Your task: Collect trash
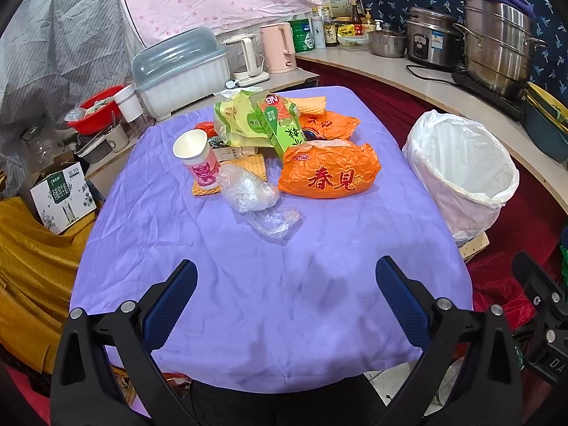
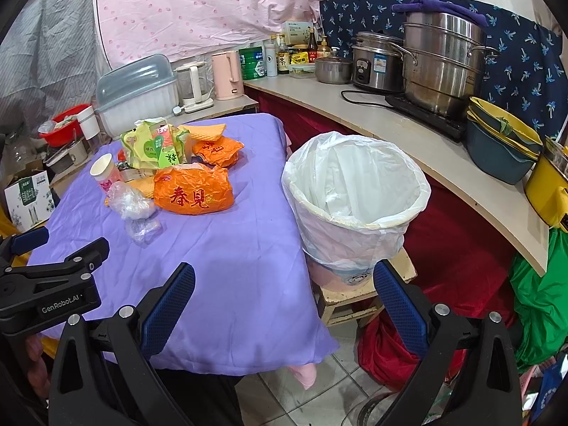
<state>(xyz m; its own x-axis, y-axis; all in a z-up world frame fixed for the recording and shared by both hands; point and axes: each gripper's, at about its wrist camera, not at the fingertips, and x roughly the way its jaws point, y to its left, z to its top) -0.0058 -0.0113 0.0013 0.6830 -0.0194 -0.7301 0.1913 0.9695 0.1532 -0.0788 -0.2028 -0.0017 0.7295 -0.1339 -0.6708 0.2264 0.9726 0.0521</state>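
Left tongs [image 1: 286,285] spread wide and empty over the near bench [image 1: 269,312]; better sent first to the crumpled clear plastic [image 1: 248,191], nearest of the trash heap, pinched low. Right tongs [image 2: 284,287] likewise released, beside the lined bin [image 2: 355,198], well apart from the orange bag [image 2: 193,193].

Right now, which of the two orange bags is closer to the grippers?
The big orange bag with bold red characters across its front, lying at the near edge of the pile. The other orange bag sits behind it, farther back, partly hidden by the green carton.
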